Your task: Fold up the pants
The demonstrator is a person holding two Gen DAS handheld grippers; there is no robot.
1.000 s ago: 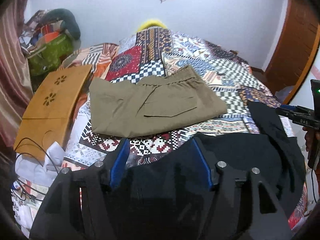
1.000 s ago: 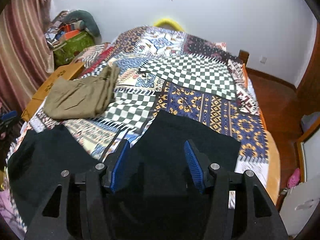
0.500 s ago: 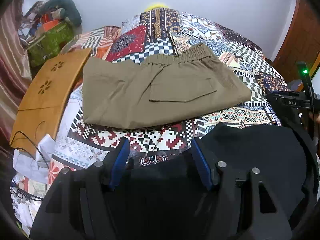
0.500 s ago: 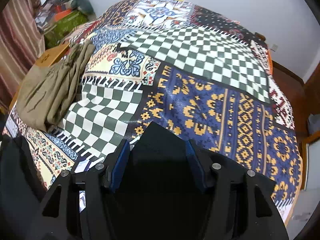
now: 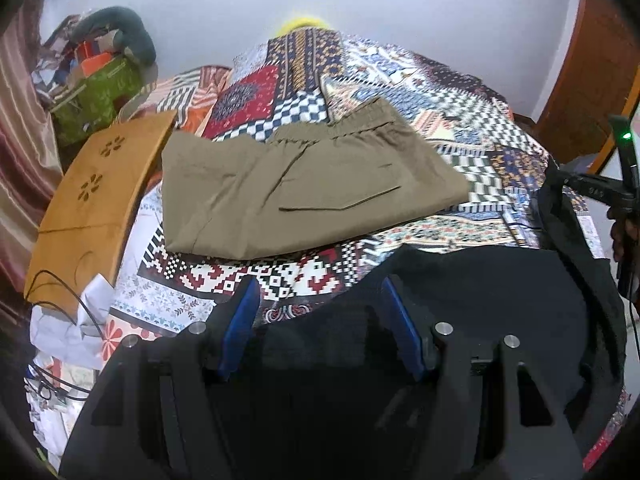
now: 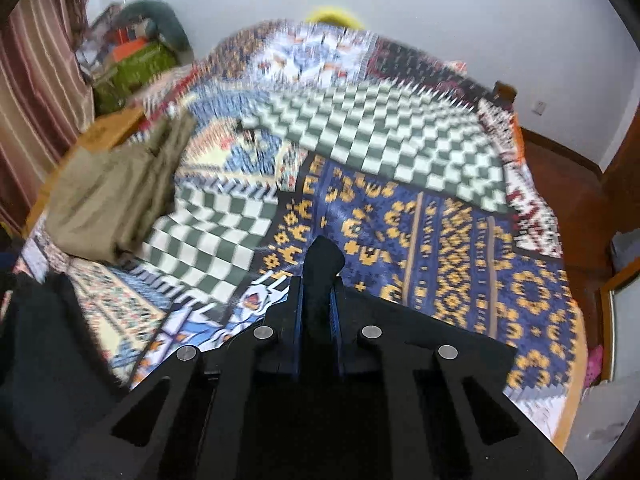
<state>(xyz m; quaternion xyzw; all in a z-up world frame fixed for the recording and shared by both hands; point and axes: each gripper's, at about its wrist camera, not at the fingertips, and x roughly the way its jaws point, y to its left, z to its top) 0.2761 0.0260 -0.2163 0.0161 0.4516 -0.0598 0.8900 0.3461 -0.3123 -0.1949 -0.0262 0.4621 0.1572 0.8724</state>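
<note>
On the patchwork bed (image 5: 256,280), the right gripper's (image 6: 318,276) jaws have just closed on a fold of the black pants (image 5: 480,300) at the near edge — one end now pinched, prob. set for the first fold. Left to right: left gripper (image 5: 320,312) spread approx. halfway, black cloth betw. its fingers but not pressed; the right one clamped tight on cloth — khaki pants (image 5: 304,184) lie folded toward the bed's left edge.

Black pants (image 5: 500,292), khaki pants (image 5: 304,184) (plain), multicoloured patchwork bedspread (image 6: 400,152), blue-padded fingers (image 5: 240,320).
</note>
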